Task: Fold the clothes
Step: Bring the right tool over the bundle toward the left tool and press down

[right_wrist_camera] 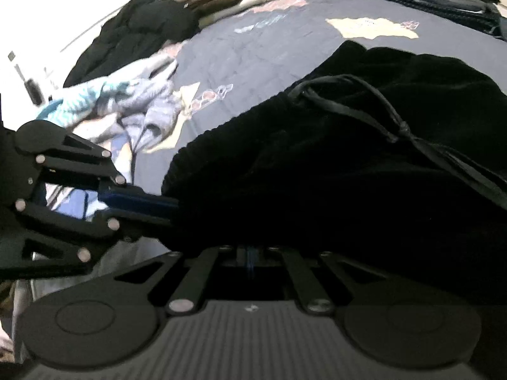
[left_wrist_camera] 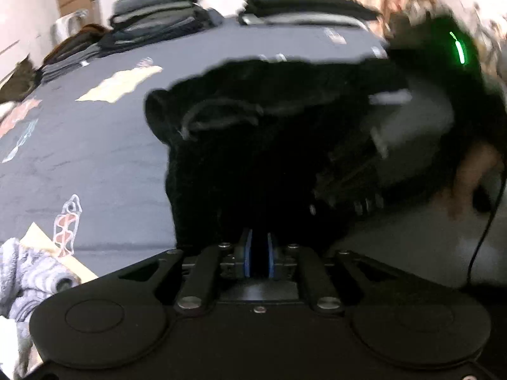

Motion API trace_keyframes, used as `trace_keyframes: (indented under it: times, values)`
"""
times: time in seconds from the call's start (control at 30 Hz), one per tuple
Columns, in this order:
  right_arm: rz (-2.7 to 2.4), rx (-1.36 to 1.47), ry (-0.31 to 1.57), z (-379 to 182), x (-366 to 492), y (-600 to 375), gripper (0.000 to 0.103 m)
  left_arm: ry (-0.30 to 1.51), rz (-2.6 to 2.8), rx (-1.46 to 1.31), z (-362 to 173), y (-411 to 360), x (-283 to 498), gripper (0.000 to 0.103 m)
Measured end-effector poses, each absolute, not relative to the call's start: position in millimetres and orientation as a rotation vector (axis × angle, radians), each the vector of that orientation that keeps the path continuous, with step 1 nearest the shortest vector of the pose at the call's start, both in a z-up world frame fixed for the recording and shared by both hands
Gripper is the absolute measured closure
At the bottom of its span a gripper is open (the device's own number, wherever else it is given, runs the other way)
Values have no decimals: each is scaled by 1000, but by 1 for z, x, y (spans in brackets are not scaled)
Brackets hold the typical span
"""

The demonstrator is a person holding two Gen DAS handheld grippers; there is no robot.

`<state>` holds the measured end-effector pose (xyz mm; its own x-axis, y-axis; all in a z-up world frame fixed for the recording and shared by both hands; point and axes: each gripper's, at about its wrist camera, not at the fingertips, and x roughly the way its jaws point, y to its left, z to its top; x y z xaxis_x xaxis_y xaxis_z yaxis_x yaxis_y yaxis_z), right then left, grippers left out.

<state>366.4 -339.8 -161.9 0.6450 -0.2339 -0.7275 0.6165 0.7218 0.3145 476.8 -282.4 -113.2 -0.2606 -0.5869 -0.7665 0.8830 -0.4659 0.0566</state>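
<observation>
Nearest, we see both grippers clamped on the same black garment [right_wrist_camera: 332, 164]. In the left wrist view the left gripper [left_wrist_camera: 258, 255] has its blue pads drawn close together with dark cloth pinched between them at 6 o'clock. In the right wrist view the right gripper [right_wrist_camera: 250, 258] is likewise closed on the fabric, while the left gripper enters at 9 o'clock and bites the ribbed waistband edge. The garment, apparently drawstring trousers or shorts, hangs or drapes between the two grips above the patterned bedspread [left_wrist_camera: 95, 145]; its drawstring [right_wrist_camera: 364, 104] lies loose across the top, toward 1 o'clock.

We judge the step in hand to be spreading or carrying over a fold. To do it well, we would keep both grips firm and level, hold the waistband taut without stretching it, and lay the cloth flat so that edges meet and the drawstring is not trapped in a crease.

Farther off, a crumpled grey garment [right_wrist_camera: 139, 104] lies at 10 o'clock, and beyond it a dark heap [right_wrist_camera: 142, 22]. Farthest, folded stacks [left_wrist_camera: 158, 3] stand at 11 and 12 o'clock.
</observation>
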Motion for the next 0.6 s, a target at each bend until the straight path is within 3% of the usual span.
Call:
trace_keyframes:
  times: [0.1, 0.17, 0.3, 0.33, 0.6]
  values:
    - [-536, 582, 694, -162, 365, -336, 103, 445, -1918, 940, -103, -301, 468, 85]
    - [-549, 579, 678, -163, 363, -334, 103, 421, -1945, 955, -96, -314, 462, 68]
    - [-578, 572, 648, -163, 361, -329, 103, 347, -2008, 1069, -109, -329, 445, 72]
    - [-596, 568, 639, -162, 361, -327, 103, 309, -2021, 1098, -113, -329, 442, 78]
    - [-736, 539, 569, -156, 357, -305, 101, 211, -2005, 1130, -123, -326, 440, 83]
